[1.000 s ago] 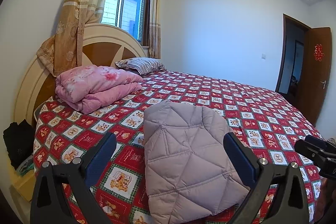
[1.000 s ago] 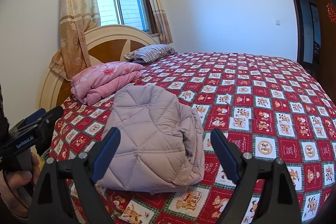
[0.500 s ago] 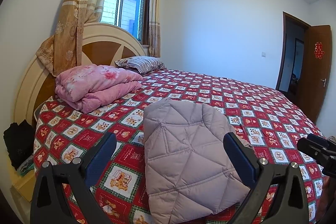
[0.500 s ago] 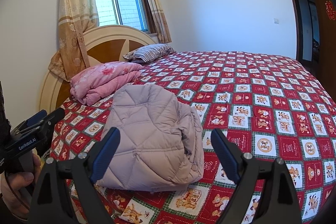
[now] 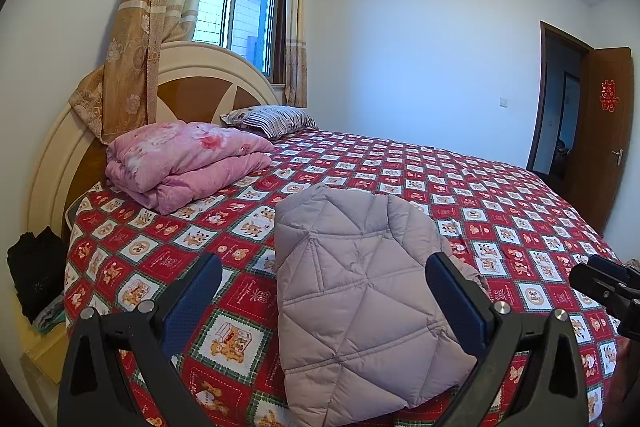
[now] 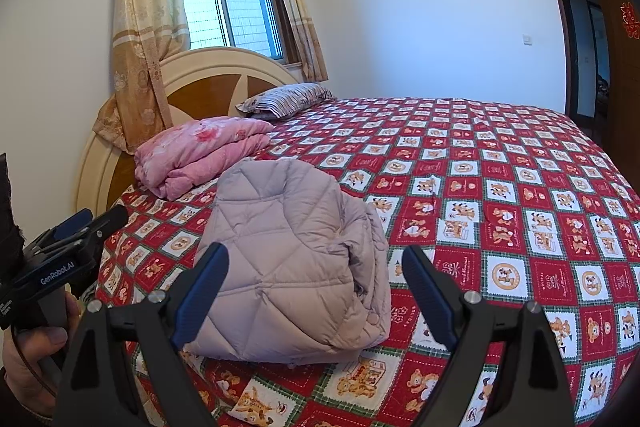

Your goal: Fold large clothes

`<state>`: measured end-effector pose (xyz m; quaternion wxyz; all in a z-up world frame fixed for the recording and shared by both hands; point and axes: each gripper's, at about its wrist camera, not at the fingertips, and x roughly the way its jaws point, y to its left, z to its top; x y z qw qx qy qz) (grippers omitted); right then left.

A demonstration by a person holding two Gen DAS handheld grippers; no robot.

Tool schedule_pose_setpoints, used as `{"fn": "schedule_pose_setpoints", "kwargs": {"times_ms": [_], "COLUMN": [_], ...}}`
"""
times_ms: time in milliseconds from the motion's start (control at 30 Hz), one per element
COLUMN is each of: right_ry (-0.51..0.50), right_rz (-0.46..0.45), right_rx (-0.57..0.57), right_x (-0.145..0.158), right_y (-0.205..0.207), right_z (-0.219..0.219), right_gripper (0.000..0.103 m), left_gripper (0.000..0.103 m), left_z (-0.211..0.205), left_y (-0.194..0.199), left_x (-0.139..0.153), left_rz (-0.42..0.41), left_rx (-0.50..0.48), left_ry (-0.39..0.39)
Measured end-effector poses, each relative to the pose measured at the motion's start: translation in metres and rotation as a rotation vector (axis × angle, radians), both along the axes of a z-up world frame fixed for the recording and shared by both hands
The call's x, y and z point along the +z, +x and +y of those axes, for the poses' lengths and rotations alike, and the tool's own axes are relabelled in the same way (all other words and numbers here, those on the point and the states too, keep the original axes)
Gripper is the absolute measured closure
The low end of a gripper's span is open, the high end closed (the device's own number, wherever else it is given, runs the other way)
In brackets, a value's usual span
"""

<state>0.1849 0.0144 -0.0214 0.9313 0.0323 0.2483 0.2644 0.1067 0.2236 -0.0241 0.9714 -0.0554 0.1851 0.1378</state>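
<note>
jacket point(image 5: 360, 291) folded near bed point(image 6: 520, 155) edge | both hand-held grippers point(image 5: 324, 291) point(image 6: 316, 281) wide apart, empty | bedspread right bare

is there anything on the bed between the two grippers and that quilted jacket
Nothing visible. The folded pale mauve quilted jacket lies directly ahead of both the open left gripper and the open right gripper, with only bare red patterned bedspread around it. The folded pink quilt sits farther back by the headboard.

Folded mauve quilted jacket point(image 5: 360, 291) on bed point(image 5: 500, 195)
</note>
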Motion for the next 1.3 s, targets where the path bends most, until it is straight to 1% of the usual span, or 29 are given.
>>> {"fn": "schedule_pose_setpoints", "kwargs": {"times_ms": [267, 567, 633, 767, 867, 933, 1000, 1133, 1300], "right_ry": [0.001, 0.0, -0.001, -0.002, -0.008, -0.009, -0.011, -0.013, -0.014], "right_rz": [-0.001, -0.002, -0.003, -0.002, -0.002, 0.0, 0.002, 0.002, 0.003], "right_rx": [0.001, 0.0, -0.001, 0.0, 0.004, 0.005, 0.007, 0.008, 0.01], "right_x": [0.0, 0.0, 0.0, 0.0, 0.001, 0.001, 0.001, 0.001, 0.0], "right_y": [-0.001, 0.0, -0.001, 0.0, 0.0, 0.001, 0.002, 0.002, 0.003], "right_z": [0.001, 0.0, 0.0, 0.001, 0.002, 0.002, 0.002, 0.003, 0.003], "right_gripper": [0.012, 0.011, 0.01, 0.009, 0.009, 0.009, 0.009, 0.009, 0.009], "left_gripper": [0.001, 0.001, 0.001, 0.001, 0.001, 0.001, 0.001, 0.001, 0.001], "left_z": [0.0, 0.001, 0.002, 0.003, 0.004, 0.006, 0.005, -0.001, -0.006], "left_y": [0.0, 0.004, 0.005, 0.007, 0.01, 0.01, 0.009, 0.008, 0.01], "left_x": [0.0, 0.0, -0.001, -0.003, -0.005, -0.006, -0.007, -0.007, -0.006], "left_rz": [-0.004, 0.016, 0.016, 0.027, 0.037, 0.035, 0.025, 0.016, 0.013], "left_rx": [0.0, 0.014, 0.023, 0.025, 0.044, 0.035, 0.033, 0.021, 0.004], "left_ry": [0.005, 0.008, 0.003, -0.013, -0.017, -0.02, -0.01, 0.038, 0.056]}}
